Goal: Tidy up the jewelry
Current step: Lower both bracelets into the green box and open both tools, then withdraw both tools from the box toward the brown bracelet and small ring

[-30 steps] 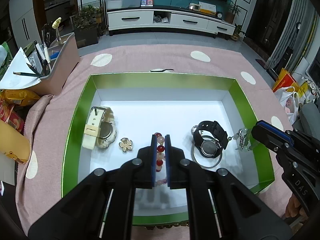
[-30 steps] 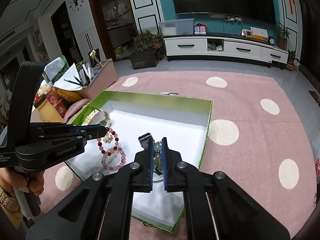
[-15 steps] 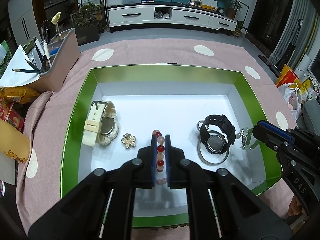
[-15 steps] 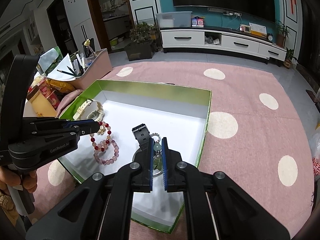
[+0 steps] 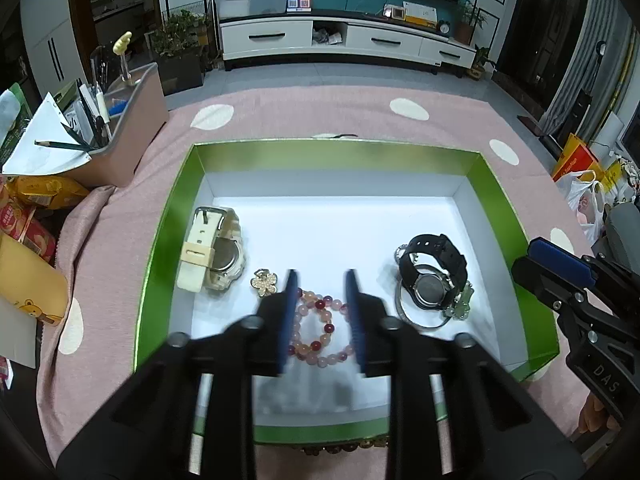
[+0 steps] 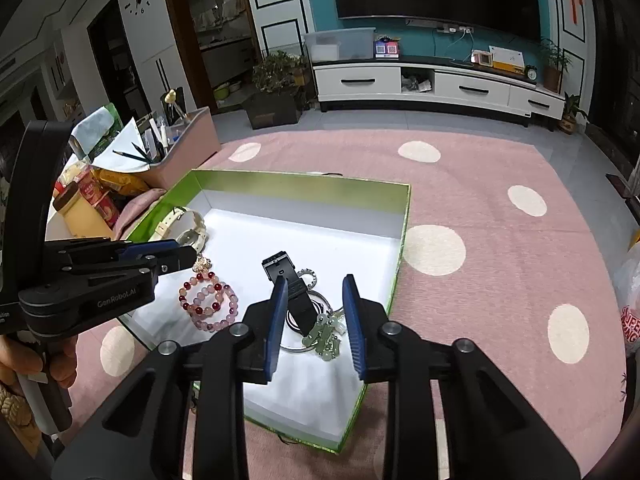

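Left wrist view: the left gripper (image 5: 320, 312) was seen with jaws just spread apart, nothing pinched, and the bead bracelet (image 5: 320, 330) was left flat in the green box (image 5: 498, 184), at 6 o'clock between them.

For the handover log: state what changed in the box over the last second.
Both claws have just been opening: left claw released the bead bracelet, right claw released the jade charm; both now lie in the green box. The watches stayed put.
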The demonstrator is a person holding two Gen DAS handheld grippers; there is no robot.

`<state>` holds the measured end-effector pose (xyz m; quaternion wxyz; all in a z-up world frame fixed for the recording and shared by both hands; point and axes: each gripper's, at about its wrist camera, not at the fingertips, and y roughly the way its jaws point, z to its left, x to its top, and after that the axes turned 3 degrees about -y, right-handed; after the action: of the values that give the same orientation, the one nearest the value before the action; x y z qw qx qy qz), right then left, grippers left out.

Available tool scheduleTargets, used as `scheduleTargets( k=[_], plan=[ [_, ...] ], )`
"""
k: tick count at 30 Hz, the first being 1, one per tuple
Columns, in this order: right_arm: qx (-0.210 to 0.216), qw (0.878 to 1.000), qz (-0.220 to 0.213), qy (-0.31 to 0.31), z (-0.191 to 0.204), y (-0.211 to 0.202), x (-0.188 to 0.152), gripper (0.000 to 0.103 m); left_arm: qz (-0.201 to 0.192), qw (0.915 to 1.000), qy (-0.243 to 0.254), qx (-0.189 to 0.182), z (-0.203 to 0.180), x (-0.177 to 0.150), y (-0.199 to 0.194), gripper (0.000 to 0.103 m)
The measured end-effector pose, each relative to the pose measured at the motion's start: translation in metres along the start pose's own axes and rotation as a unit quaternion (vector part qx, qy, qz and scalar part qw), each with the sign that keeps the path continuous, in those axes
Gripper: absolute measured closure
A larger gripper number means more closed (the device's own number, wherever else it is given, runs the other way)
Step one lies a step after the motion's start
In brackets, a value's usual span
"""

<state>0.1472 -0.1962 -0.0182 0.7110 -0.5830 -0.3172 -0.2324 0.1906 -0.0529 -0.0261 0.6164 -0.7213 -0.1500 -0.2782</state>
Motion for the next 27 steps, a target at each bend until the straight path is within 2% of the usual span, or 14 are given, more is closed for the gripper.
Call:
scheduleTargets(
  k=[2,4,6,9,11,12,15,16,24,27],
  plan=[
    [-0.002,1.000,-0.003,0.002,-0.001,-0.005,-0.001,0.071,-0.004,1.0000,0.000,0.001,0.000,-0.001,-0.005,0.067],
    [-0.004,1.000,-0.006,0.004,-0.001,-0.010,-0.002,0.065,-0.009,1.0000,-0.001,0.001,0.000,-0.001,-0.010,0.056],
    [-0.008,1.000,-0.011,0.006,-0.001,-0.015,-0.003,0.059,-0.014,0.9999,-0.003,0.001,0.001,-0.003,-0.016,0.052],
    [-0.017,1.000,-0.020,0.006,0.000,-0.026,-0.005,0.050,-0.023,0.9997,-0.009,0.000,0.004,-0.005,-0.026,0.039],
    [-0.025,0.999,-0.027,0.004,0.001,-0.034,-0.007,0.045,-0.028,0.9995,-0.011,-0.001,0.005,-0.008,-0.035,0.037],
    [-0.027,0.999,-0.030,0.004,0.001,-0.037,-0.007,0.041,-0.030,0.9995,-0.012,-0.001,0.006,-0.009,-0.038,0.030],
    [-0.034,0.999,-0.037,0.005,0.003,-0.049,-0.010,0.033,-0.039,0.9991,-0.017,-0.002,0.008,-0.015,-0.050,0.023],
    [-0.037,0.999,-0.040,0.004,0.004,-0.052,-0.011,0.028,-0.040,0.9990,-0.018,-0.002,0.009,-0.016,-0.053,0.017],
    [-0.056,0.997,-0.053,0.007,0.009,-0.081,-0.022,0.013,-0.052,0.9984,-0.020,0.005,0.014,-0.039,-0.081,0.005],
    [-0.056,0.997,-0.054,0.010,0.010,-0.090,-0.029,0.013,-0.058,0.9982,-0.017,0.007,0.014,-0.049,-0.091,0.002]
  ],
)
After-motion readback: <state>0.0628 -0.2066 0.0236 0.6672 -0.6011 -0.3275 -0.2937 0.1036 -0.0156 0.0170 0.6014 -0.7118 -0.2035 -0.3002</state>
